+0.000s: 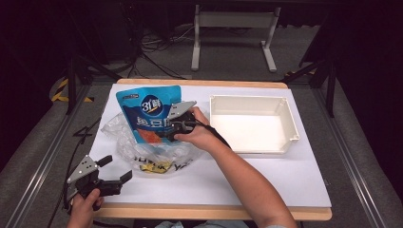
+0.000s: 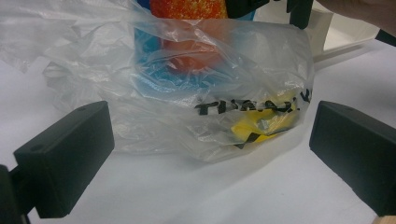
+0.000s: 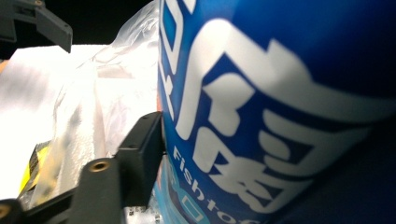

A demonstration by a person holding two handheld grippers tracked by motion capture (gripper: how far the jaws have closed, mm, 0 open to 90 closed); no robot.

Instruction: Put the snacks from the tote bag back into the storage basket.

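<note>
The blue pouch (image 1: 149, 114) stands upright, top edge up, apparently clamped by the right gripper (image 1: 177, 124); the left gripper (image 1: 111, 176) gapes.

A glossy blue foil pouch (image 1: 148, 113) stands in a crinkled clear plastic bag (image 1: 154, 154) on the matt white table (image 1: 285, 175).

Counter (image 1: 285, 180): pouch (image 1: 148, 114) standing in the plastic bag (image 1: 142, 152) at left; tray (image 1: 252, 124) to the right, apart; left tongs (image 1: 116, 168) before the bag, near edge.
</note>
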